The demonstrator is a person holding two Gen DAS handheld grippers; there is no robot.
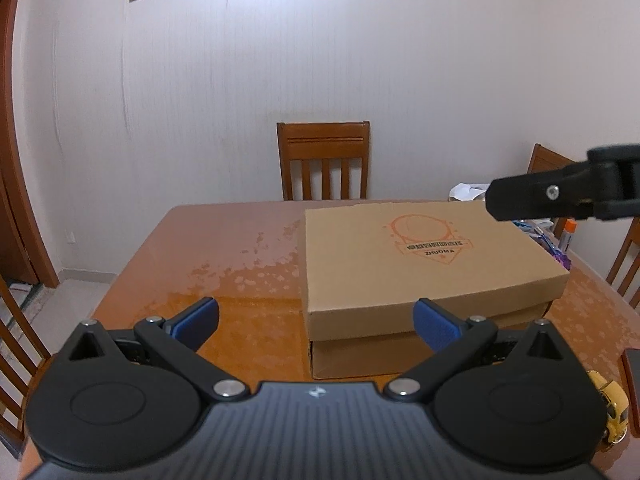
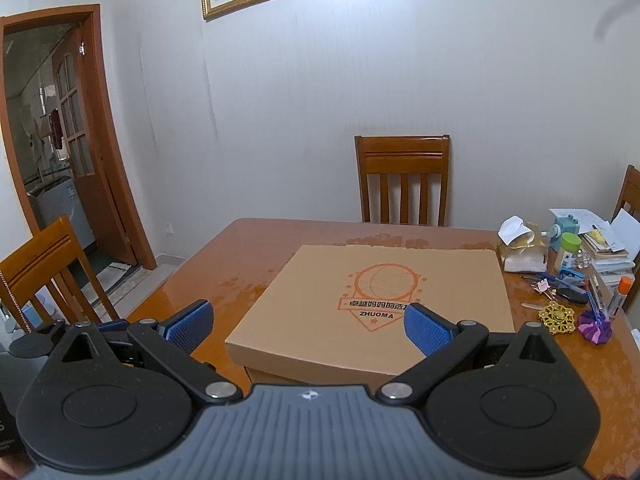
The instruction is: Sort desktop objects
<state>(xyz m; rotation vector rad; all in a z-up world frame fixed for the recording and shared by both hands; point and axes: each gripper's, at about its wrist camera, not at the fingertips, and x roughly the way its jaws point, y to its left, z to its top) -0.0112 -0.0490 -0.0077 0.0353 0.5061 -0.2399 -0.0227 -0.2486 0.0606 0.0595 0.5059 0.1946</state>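
Observation:
A closed cardboard box (image 1: 424,264) (image 2: 372,304) with an orange logo lies on the wooden table (image 1: 224,264) (image 2: 240,256). My left gripper (image 1: 316,324) hovers open in front of the box's near left corner, with nothing between its blue pads (image 1: 196,322). My right gripper (image 2: 308,324) is open too, held above the near edge of the lid, and part of it shows at the right of the left wrist view as a black finger (image 1: 532,196). Small desk items lie right of the box: a gold ornament (image 2: 556,317), a purple object (image 2: 596,330), pens (image 2: 568,282) and an orange-capped tube (image 2: 619,296).
A yellow toy car (image 1: 612,404) and a dark flat device (image 1: 634,380) sit at the table's near right. A paper bag (image 2: 520,248), a green-lidded jar (image 2: 568,252) and stacked books (image 2: 608,252) crowd the far right. Wooden chairs (image 2: 402,180) (image 2: 44,264) surround the table; a doorway (image 2: 60,160) opens at the left.

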